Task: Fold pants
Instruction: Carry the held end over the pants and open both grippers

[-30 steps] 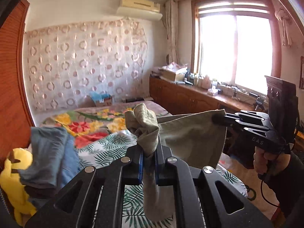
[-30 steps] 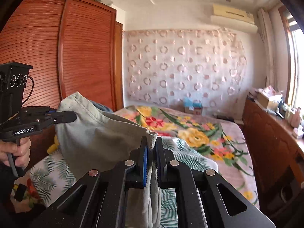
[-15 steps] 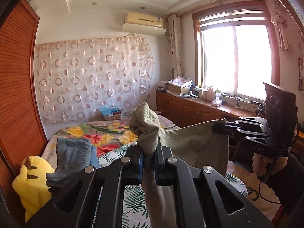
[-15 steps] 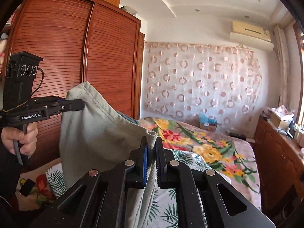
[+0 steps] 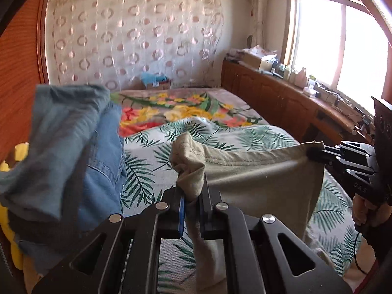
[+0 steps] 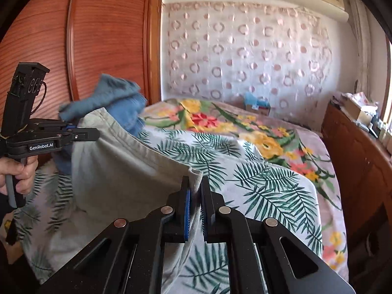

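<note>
Pants point(image 5: 257, 181) stretched between both clamped tongs above bed point(image 5: 264, 134)

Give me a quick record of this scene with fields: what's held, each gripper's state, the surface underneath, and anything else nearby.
held item: khaki pants, stretched between both grippers above the bed
left gripper: shut on a bunched corner of the pants
right gripper: shut on the other top corner
surface: bed with a palm-leaf sheet
nearby: blue denim garments piled at the wardrobe side
background: wooden wardrobe, window
</note>
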`<move>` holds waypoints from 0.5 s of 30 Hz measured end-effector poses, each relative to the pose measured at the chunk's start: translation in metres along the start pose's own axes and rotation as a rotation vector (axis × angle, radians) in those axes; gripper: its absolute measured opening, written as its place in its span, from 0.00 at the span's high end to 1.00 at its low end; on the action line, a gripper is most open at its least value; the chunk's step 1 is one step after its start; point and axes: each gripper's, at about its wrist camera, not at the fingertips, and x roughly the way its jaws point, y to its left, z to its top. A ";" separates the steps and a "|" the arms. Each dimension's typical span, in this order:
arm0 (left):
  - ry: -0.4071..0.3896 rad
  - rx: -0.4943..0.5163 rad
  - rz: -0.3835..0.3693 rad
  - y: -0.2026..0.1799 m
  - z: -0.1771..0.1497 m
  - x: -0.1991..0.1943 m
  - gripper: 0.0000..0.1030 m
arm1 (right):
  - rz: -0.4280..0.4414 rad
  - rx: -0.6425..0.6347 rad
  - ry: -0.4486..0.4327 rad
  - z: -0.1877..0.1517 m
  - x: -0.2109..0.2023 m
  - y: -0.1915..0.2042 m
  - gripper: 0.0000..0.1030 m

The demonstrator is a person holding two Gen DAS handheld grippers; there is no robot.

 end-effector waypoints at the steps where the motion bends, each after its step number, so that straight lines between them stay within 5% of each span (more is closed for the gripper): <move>1: 0.011 0.005 0.009 -0.002 -0.001 0.008 0.91 | -0.003 0.001 0.014 0.005 0.012 -0.004 0.93; 6: 0.026 0.022 0.031 -0.013 0.003 0.023 0.91 | -0.037 0.004 0.068 0.011 0.049 -0.015 0.93; 15: 0.088 0.008 0.066 -0.008 0.002 0.042 0.91 | 0.001 0.088 0.124 0.014 0.048 0.016 0.93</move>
